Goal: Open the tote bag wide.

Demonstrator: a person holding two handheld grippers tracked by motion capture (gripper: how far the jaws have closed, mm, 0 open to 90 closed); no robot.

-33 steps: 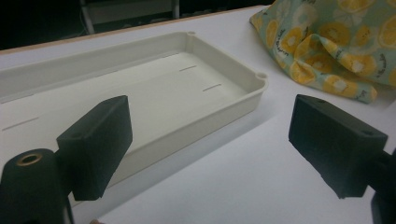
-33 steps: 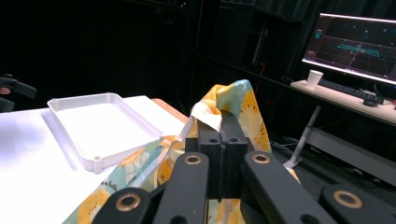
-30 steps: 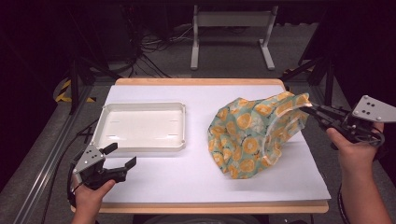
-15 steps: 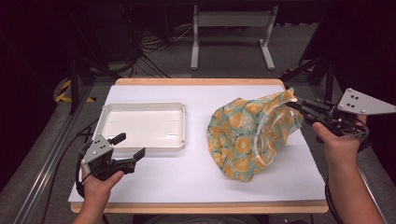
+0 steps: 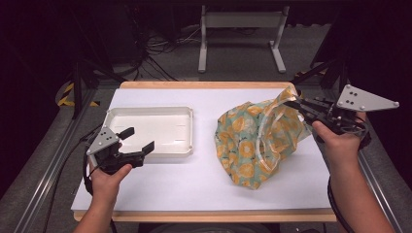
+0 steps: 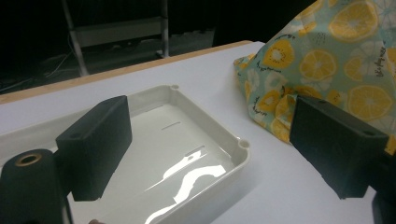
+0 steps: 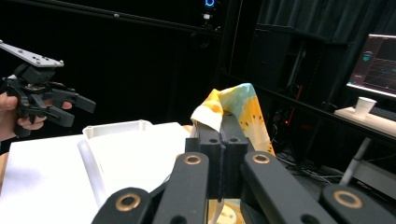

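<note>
Two grippers are in use: the right gripper, jaws clamped on the upper edge of the lemon-print bag, holds it raised at the right side of the white table, while the left gripper hovers with jaws spread, empty, beside the white tray.

- A lab or recording studio, dark all round.
- Black curtains and a lit monitor on a side bench.
- Loose cables on the floor behind the white-topped table.
</note>
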